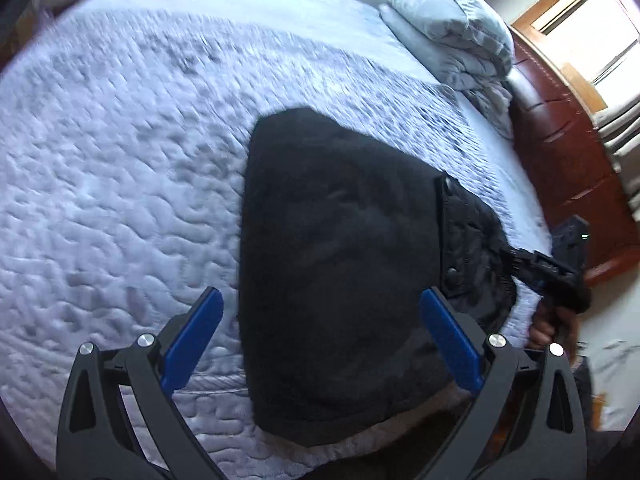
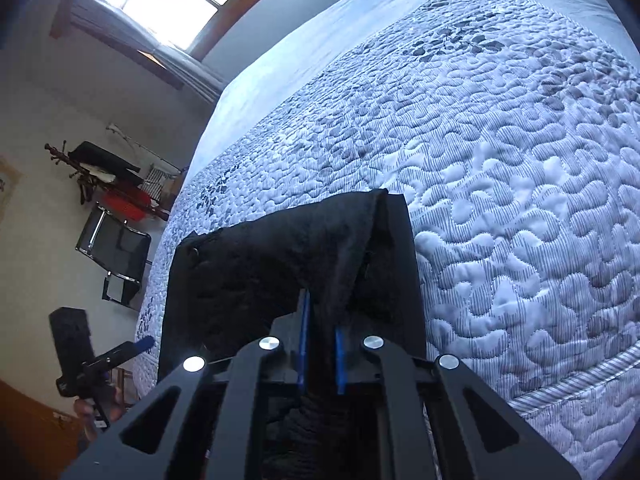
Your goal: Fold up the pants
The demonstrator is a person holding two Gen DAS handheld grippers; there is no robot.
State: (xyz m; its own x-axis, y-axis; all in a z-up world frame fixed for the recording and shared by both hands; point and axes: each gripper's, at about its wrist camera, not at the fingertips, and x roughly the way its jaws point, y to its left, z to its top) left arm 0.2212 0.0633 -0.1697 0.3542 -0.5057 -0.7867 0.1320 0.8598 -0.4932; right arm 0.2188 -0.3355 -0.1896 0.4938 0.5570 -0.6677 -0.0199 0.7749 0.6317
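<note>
quilt (image 1: 120,140) motion-blurred, pants (image 1: 340,280) cut off below

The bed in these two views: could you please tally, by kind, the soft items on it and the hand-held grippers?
Black pants: 1
Folded grey duvet: 1
Quilted bedspread: 1
Hand-held grippers: 2, left hand-held gripper open above the pants, right hand-held gripper shut on the pants
Total: 5

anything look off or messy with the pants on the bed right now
Mostly tidy: the black pants lie folded on the quilted bedspread. One edge is pinched up into a ridge by the right gripper, so that side isn't flat. The left gripper hangs open above them.
</note>
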